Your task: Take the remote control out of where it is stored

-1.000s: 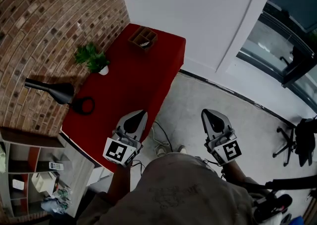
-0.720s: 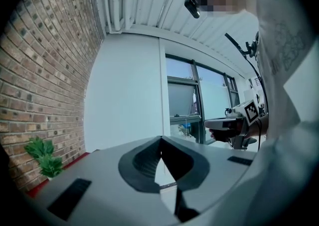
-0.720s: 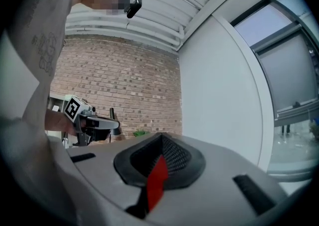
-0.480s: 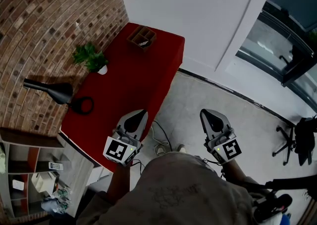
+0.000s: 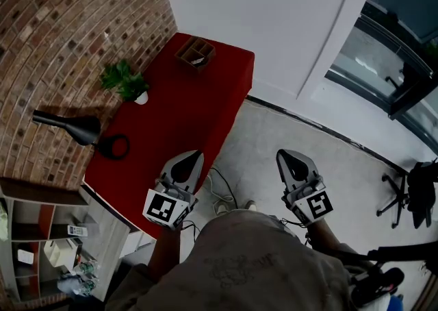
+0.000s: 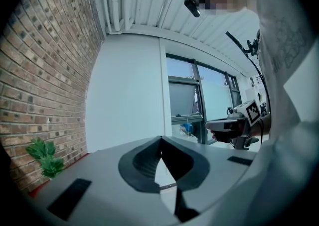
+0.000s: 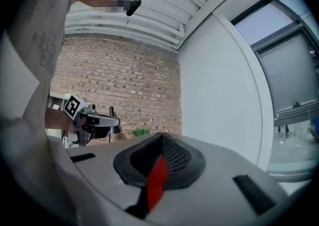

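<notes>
Brick walls the left side, and a red tabletop (image 5: pixel 178 118) runs along it. Nearest the person, the left hand-held gripper (image 5: pixel 197 155) and right hand-held gripper (image 5: pixel 282 156) are both pressed together and empty. At the far end, a wooden divided box (image 5: pixel 185 56) holds what looks like the remote control (image 5: pixel 199 61), probably light, rigid and slick, so pinch its long sides.

table (image 5: pixel 188 114) along wall (image 5: pixel 61 35), wall at left | box (image 5: pixel 196 53) on table far end | plant (image 5: pixel 126 81) mid, by wall | lamp (image 5: pixel 85 128) near end | shelf (image 5: pixel 41 234) nearer, left | chair (image 5: pixel 410 196) far right
</notes>
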Demonstrator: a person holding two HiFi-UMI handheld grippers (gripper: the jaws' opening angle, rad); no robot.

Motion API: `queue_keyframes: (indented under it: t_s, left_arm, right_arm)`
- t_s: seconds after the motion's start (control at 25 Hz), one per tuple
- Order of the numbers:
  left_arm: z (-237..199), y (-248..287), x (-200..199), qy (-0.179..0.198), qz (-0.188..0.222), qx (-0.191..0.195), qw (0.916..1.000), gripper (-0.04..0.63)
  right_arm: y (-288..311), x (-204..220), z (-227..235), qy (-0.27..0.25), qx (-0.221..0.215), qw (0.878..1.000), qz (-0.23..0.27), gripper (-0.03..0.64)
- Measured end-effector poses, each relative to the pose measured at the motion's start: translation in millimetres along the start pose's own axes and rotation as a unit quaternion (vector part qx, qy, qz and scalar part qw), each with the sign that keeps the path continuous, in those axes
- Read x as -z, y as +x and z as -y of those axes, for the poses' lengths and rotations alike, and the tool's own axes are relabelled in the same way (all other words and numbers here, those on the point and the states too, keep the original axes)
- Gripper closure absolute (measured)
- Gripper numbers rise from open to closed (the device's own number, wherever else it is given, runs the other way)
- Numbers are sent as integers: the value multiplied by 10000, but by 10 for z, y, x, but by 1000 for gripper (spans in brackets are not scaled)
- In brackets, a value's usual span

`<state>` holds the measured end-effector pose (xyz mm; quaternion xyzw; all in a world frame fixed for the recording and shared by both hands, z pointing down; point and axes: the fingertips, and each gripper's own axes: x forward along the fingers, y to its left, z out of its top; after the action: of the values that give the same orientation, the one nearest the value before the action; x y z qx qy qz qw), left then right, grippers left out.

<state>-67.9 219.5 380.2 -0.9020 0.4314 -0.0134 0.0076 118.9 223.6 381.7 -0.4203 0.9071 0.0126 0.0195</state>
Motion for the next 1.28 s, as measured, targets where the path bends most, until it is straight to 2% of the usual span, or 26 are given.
queue_keyframes:
  t_s: [0.24,0.4,0.84,1.28]
  left_arm:
    - [52,48,16,249,-70,71,9996,591]
    - [69,80,61,132,-106,109,9998,591]
    - [102,187,102,142,-160,128,9997,591]
    - [262,473,81,170,-199,-27,9997,591]
  right_arm:
    - [-2,-16,34,-11,37,10000,14,604]
    - [-8,-6,75,9,51,10000,6,604]
    - [-76,44,207,51,128,9999,5,604]
    - [-251,67,609,127,154,9998,71,604]
